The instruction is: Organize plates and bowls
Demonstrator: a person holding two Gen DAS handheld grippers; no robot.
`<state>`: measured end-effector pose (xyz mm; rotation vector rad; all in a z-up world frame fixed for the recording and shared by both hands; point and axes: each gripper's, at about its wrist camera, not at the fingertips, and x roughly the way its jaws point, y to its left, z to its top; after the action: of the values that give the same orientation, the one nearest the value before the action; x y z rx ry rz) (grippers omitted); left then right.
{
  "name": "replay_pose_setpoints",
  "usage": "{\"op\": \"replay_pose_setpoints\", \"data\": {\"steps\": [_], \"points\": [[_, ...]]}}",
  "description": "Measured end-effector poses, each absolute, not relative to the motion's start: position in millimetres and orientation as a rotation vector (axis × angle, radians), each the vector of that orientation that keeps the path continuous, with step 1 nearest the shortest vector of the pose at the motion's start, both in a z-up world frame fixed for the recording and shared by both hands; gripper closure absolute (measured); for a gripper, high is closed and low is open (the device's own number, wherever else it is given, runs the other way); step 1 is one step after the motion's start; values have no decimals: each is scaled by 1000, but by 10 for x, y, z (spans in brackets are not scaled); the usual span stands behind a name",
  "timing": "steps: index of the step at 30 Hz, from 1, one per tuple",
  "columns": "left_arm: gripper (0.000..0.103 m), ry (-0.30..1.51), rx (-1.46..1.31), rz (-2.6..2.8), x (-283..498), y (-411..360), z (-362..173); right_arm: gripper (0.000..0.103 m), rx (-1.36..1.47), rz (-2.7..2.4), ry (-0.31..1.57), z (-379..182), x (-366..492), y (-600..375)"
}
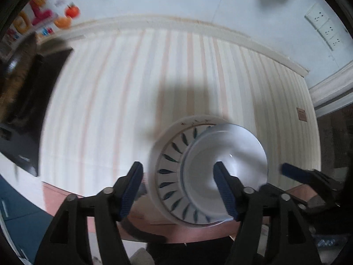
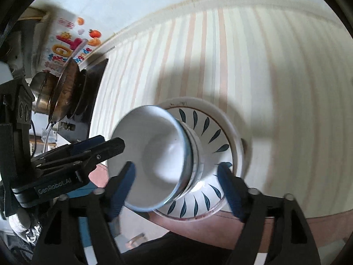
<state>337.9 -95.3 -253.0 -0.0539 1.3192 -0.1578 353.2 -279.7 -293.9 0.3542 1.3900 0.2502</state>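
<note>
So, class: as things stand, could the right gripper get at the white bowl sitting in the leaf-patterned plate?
Probably yes. The right gripper is open above the white bowl, which sits uncovered in the leaf-patterned plate. The left gripper hovers close alongside but does not block it.

Free room: the striped tabletop lies bare across the centre and upper right of both views, open up to its far edge by the wall. Obstacles: the stacked bowls on the plate occupy the lower centre, near the table's front edge. A dark stove carrying a pot and pan blocks the left side. In the right wrist view the left gripper crowds the bowls' left flank.
</note>
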Motion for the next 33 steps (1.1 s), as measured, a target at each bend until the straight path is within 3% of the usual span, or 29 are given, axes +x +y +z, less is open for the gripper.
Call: {"op": "replay_pose_setpoints", "data": {"steps": [2, 5, 8, 25, 33], "points": [[13, 1275, -43, -149, 3321, -944, -2432, 12, 299, 214, 1348, -2753, 3428, -2743], [13, 1198, -25, -124, 3197, -906, -2242, 10, 233, 145, 1277, -2490, 3252, -2657], [4, 1136, -16, -120, 3052, -837, -2045, 9, 188, 74, 1204, -2226, 3065, -2588], [4, 874, -23, -105, 1916, -784, -1148, 7, 111, 15, 979, -1149, 1943, -2372], [0, 851, -46, -96, 1247, -712, -934, 6, 72, 17, 886, -646, 1136, -2272]]}}
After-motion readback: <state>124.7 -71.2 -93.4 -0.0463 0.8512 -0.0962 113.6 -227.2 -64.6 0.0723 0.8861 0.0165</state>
